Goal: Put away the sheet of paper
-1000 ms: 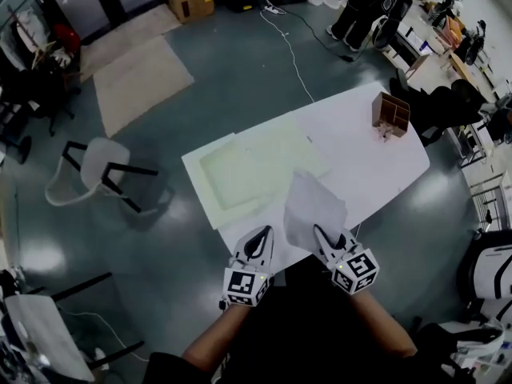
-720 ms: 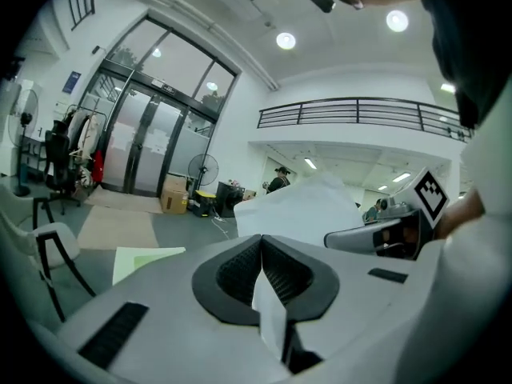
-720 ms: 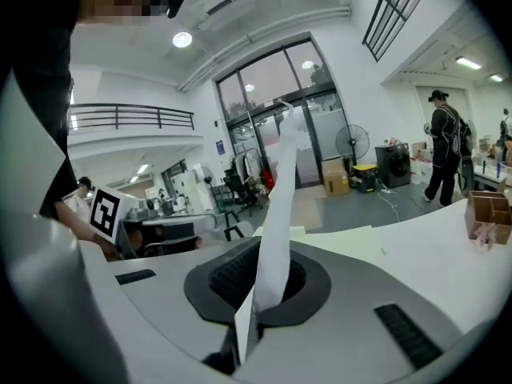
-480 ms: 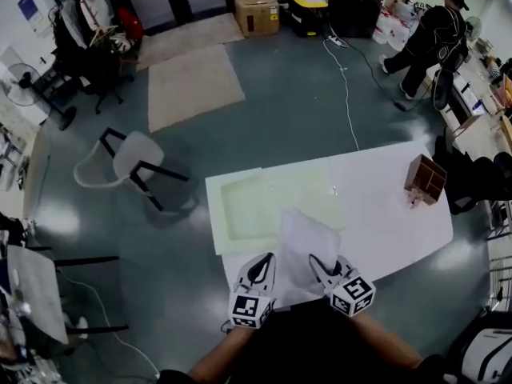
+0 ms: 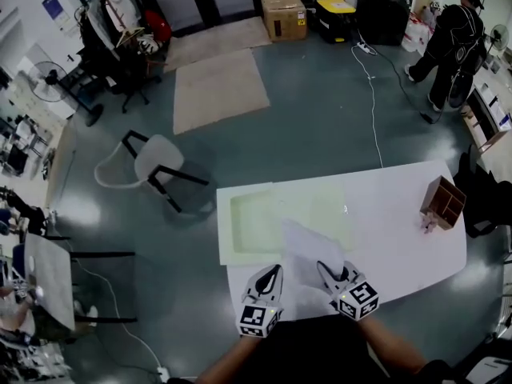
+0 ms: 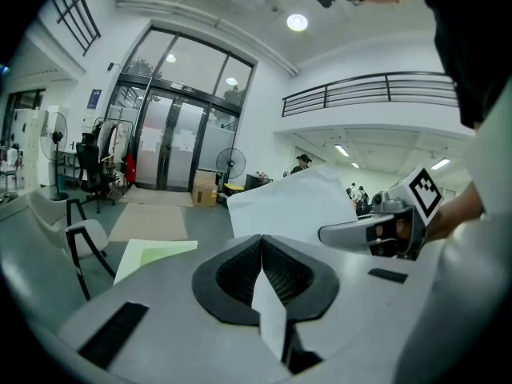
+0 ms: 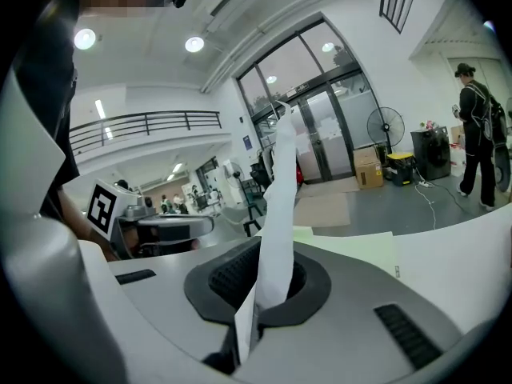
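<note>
The white sheet of paper (image 5: 308, 246) hangs over the near edge of the white table (image 5: 392, 230), held by both grippers at its near corners. My left gripper (image 5: 272, 269) is shut on the sheet's left corner; in the left gripper view the paper (image 6: 290, 202) rises from between the closed jaws (image 6: 262, 246). On the right corner my right gripper (image 5: 322, 267) is shut, and in its own view the paper (image 7: 278, 206) stands edge-on between the jaws. A pale green folder (image 5: 276, 214) lies flat on the table just beyond the sheet.
A brown wooden organiser (image 5: 444, 202) stands at the table's right end. A white chair (image 5: 152, 162) is on the floor to the left, a beige rug (image 5: 220, 90) beyond it. A person (image 5: 452, 30) stands far right; a cardboard box (image 5: 284, 10) sits by the doors.
Both grippers have carried the sheet along and slightly lower, so it now lies flatter over the table's near edge. The head view has swung, and the table now sits lower in it.
</note>
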Demonstrator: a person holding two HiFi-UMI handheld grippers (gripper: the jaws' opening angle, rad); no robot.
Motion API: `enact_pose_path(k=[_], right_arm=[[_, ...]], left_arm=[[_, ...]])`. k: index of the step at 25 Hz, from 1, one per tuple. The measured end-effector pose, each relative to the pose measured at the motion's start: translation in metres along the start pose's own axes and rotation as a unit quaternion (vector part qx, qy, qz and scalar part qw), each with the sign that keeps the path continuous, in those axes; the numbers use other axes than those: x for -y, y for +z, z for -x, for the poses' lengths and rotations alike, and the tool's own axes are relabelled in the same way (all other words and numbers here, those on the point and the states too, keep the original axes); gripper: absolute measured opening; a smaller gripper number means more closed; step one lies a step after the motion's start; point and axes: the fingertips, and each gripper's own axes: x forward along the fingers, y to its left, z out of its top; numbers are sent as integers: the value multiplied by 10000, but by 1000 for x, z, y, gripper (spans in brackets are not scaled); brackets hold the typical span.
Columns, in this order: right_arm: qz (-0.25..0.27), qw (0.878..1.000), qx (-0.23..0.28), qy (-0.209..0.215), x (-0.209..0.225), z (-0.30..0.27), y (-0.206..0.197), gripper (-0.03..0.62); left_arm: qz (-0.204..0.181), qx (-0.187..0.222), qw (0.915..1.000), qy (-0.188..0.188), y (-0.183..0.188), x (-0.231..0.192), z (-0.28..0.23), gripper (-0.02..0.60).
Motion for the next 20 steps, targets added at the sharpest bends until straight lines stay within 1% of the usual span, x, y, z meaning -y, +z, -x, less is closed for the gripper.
enact_pose_path(k=[5,11,15,20], right_arm=[[-113,9997,23,219,18,-11,5,-2],[-214,9987,0,470,35,-39,12,-2],[-358,9979,-31,533,54,-59,16,-2],[-512,9973,-140,506,75,-86,16,-2]], left_arm=[[36,-40,9997,251,-5,-2,-19,4],[199,-79,9982,566,-16,-10,-30,3],[298,-120,9962,813,-29,-19,-34,5],[468,-139,9935,1031,-31,-39,-33,5]])
